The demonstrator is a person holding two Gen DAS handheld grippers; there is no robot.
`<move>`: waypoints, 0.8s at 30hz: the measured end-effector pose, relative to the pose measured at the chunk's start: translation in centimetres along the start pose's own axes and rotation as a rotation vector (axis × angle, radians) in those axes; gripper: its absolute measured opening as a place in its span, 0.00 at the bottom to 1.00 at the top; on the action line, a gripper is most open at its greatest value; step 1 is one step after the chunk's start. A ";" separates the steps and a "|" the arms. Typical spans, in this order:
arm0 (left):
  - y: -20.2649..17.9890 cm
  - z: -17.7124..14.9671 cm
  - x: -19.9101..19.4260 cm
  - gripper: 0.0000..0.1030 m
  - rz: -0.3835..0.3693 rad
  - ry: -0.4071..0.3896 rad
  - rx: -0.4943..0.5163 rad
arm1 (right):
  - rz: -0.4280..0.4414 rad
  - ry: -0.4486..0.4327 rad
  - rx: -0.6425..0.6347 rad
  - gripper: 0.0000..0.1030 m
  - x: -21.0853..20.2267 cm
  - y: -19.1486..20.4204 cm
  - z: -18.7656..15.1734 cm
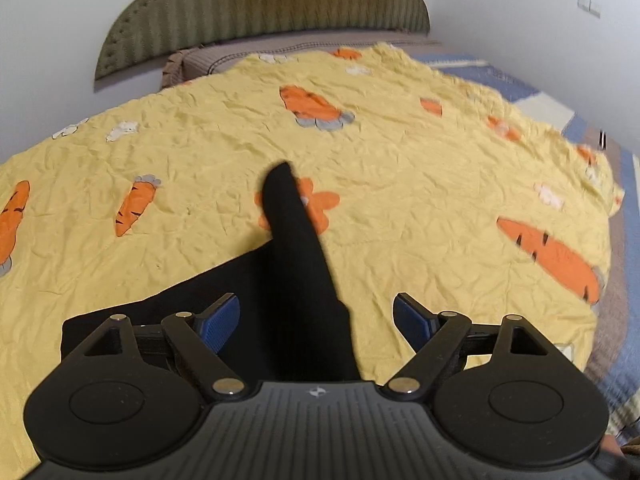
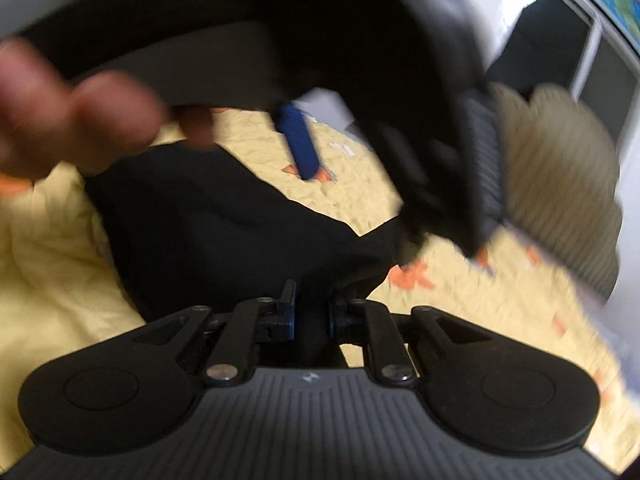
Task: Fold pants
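Observation:
The black pants (image 1: 288,264) lie on the yellow carrot-print sheet (image 1: 400,184), one leg stretching away from me. My left gripper (image 1: 316,320) is open just above the pants, its blue pads (image 1: 220,322) on either side of the leg. In the blurred right wrist view my right gripper (image 2: 311,316) is shut on a fold of the black pants (image 2: 224,224), lifted off the sheet (image 2: 60,260). The left gripper's body (image 2: 400,80) and one blue pad (image 2: 300,140) hang above it, with the person's fingers (image 2: 80,120) at the left.
A green padded headboard (image 1: 264,4) and a brown pillow (image 1: 248,56) stand at the far end of the bed. A blue checked blanket (image 1: 560,92) shows along the sheet's right edge. White walls surround the bed.

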State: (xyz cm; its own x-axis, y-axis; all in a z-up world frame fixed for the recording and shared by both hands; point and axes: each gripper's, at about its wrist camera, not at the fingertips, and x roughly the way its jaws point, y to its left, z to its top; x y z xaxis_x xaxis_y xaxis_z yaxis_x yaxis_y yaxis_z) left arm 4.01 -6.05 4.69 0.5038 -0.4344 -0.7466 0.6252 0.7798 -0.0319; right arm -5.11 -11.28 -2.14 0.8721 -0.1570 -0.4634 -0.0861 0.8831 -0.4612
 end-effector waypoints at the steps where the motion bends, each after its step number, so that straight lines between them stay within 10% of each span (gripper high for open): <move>1: -0.3 0.0 0.4 0.82 0.016 0.012 0.016 | -0.010 -0.004 -0.032 0.14 0.0 0.5 0.1; 5: -0.4 -0.1 1.9 0.80 0.099 0.028 0.016 | -0.041 -0.019 -0.137 0.14 -0.2 2.3 0.2; 7: 0.4 -0.2 2.4 0.31 0.073 0.036 -0.039 | -0.047 -0.025 -0.165 0.14 -0.3 2.8 0.2; 8: 0.9 -0.2 2.8 0.24 0.057 0.060 -0.070 | -0.048 -0.026 -0.171 0.14 -0.3 2.8 0.2; 12: 2.5 -0.4 3.4 0.19 -0.009 0.061 -0.180 | -0.042 -0.024 -0.150 0.21 -0.4 2.1 -0.3; 19: 2.9 -0.5 3.1 0.18 -0.032 0.034 -0.219 | -0.025 -0.053 0.015 0.64 -2.2 -0.2 -1.9; 24: 2.6 -0.5 3.0 0.18 -0.032 0.028 -0.220 | 0.022 -0.034 0.261 0.64 -2.6 -3.5 -3.3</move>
State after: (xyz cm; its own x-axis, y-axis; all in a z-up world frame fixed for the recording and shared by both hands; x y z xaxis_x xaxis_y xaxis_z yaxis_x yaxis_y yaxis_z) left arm 6.89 -5.10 2.03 0.4671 -0.4506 -0.7608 0.4943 0.8465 -0.1978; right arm -8.68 -15.46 -1.83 0.8873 -0.1254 -0.4438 0.0181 0.9710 -0.2382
